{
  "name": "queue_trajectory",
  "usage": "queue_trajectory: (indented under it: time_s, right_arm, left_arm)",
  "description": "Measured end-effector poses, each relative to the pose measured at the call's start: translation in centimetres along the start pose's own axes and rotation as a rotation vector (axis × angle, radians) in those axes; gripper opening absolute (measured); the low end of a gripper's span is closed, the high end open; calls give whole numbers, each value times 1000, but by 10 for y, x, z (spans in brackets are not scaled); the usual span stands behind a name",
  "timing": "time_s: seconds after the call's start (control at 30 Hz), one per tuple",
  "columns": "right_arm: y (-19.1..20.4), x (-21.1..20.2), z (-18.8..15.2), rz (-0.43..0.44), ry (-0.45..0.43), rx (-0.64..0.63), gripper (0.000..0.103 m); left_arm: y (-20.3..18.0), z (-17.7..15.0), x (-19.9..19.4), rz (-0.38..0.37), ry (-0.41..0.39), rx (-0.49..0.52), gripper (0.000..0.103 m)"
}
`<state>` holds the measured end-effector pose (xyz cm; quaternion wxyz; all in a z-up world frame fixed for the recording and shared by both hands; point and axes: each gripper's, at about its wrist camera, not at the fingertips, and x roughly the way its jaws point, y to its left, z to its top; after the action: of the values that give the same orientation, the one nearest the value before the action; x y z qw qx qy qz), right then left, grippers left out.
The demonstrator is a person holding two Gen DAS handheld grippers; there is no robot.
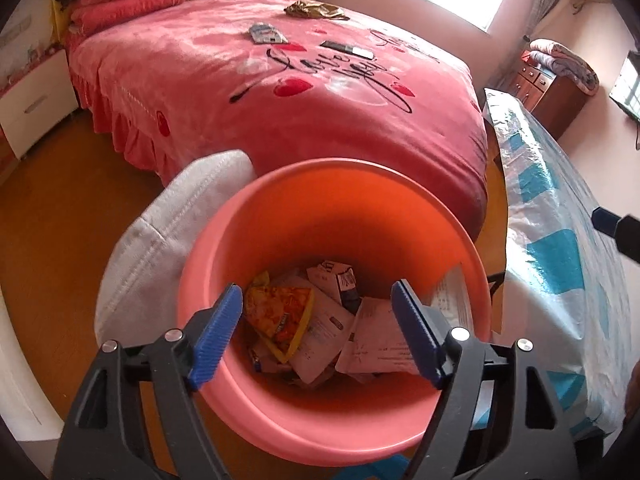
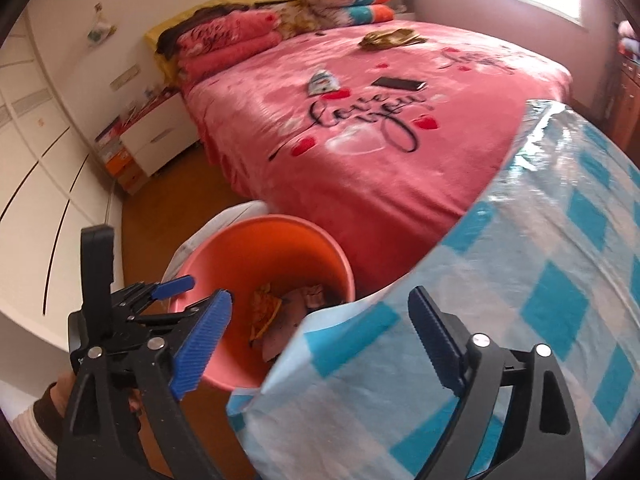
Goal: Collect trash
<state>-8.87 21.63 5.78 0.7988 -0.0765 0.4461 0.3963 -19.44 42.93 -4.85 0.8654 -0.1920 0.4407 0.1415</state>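
Over the mouth of the round salmon-pink plastic bucket [image 1: 332,216] on the floor hung the left gripper [image 1: 318,334], its 2 blue ribbed pads spread wide with nothing between them.

Item 1. Bucket contents: a crumpled yellow-orange snack wrapper [image 1: 282,312], white printed paper sheets [image 1: 376,344] and a small printed carton [image 1: 334,274], all lying at the bottom.

Item 2. The right gripper [image 2: 320,338] was likewise spread and empty, poised above the corner of a table under a glossy blue-and-white checked plastic cloth [image 2: 520,280], just beside the bucket.

Item 3. Handling note, as a judgement: the drop looked complete; each claw should lift clear of the rim before swinging toward the next piece, so the light bucket is not tipped.

Item 4. Remaining pieces, likely trash: a crumpled white-blue packet [image 2: 323,82], a flat black box [image 2: 399,84] and a crinkled gold foil wrapper [image 2: 390,38], all well apart on the pink plush bedspread [image 2: 360,168].

Item 5. Room: brown floor, white wardrobe, bedside drawers, bright window, stacked quilts at the headboard.
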Motion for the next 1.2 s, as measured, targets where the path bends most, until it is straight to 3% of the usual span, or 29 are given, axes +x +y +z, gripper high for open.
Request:
queue_trajectory:
  time_s: [0.37,0.83,1.2]
  right_arm:
    - [-27,-39,-10,-33,-73,77,92]
    - [-70,-81,-49,-88,-149,202,93]
    - [-94,-108,-78,-179,-204,241,93]
  left_arm:
    - [-25,9,-26,51,-70,90,88]
    - [-70,18,-54,11,-143,150,92]
    - [-116,25,-72,-29,-190,210,92]
